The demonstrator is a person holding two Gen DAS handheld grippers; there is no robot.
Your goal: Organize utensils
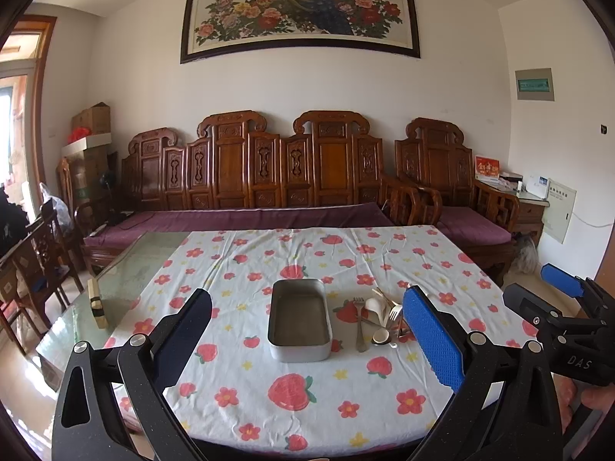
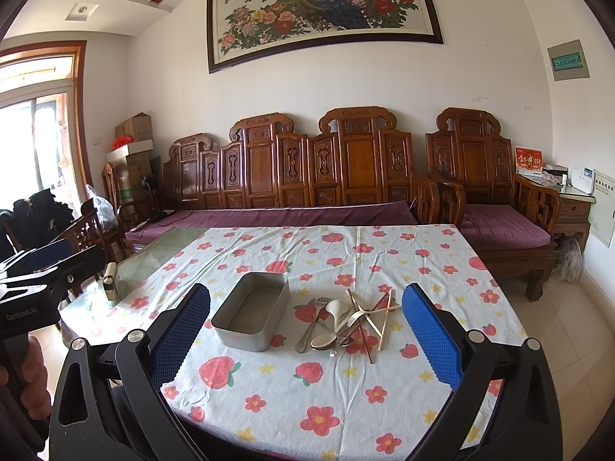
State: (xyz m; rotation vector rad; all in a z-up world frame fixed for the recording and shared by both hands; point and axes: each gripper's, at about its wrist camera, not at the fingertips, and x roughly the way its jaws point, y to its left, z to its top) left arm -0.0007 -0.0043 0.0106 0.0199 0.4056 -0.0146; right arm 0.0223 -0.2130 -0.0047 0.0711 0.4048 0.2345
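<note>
An empty grey metal tin sits mid-table on the strawberry-print tablecloth. Just to its right lies a loose pile of utensils: a steel fork, white spoons, a pale fork and chopsticks, all crossed over one another. My left gripper is open, raised above the near part of the table, with nothing between its fingers. My right gripper is open too, raised near the front edge, empty. Each gripper appears at the edge of the other's view.
A small wooden block with a dark band stands on the bare glass tabletop at the left. A carved wooden sofa with purple cushions lines the wall behind the table. Wooden chairs stand at the left.
</note>
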